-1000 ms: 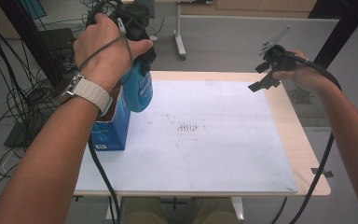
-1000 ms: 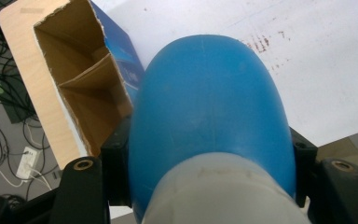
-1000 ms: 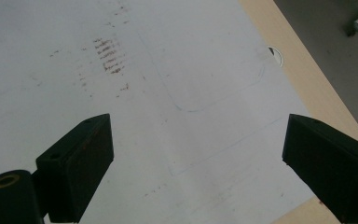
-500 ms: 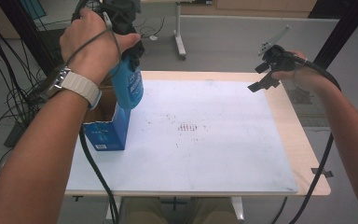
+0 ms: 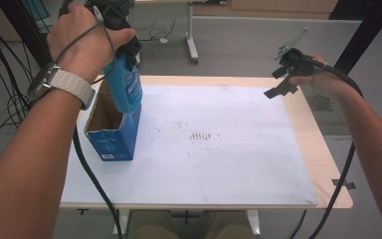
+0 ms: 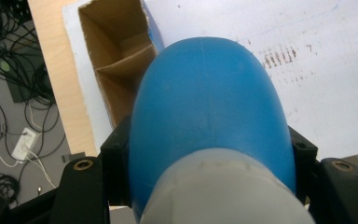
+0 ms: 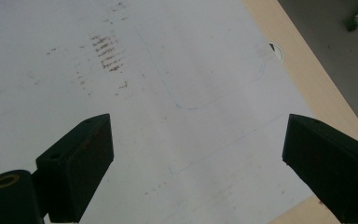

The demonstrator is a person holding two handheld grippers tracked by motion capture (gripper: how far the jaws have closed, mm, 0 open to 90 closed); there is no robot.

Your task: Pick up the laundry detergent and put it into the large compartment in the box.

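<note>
High view, left gripper (image 5: 122, 52): at 10 o'clock, pinching the blue bottle (image 5: 125, 84) by its neck.
Bottle: hangs over the box (image 5: 110, 142), base near its open top.
Right gripper (image 5: 282, 82): at 2 o'clock, jaws spread, holding nothing.
Risk: bottle base may catch the box rim and tip it, since nothing steadies the box.

the blue box (image 5: 110, 137) stands open-topped at the left edge of the surface (image 5: 219, 164), the one obstacle on it. the blue bottle (image 5: 126, 89) hangs over the box's right wall, partly covering its mouth. the white middle, front and right of the surface lie bare, so the right gripper (image 5: 281, 82), hovering above the far right corner, has free passage.
</note>
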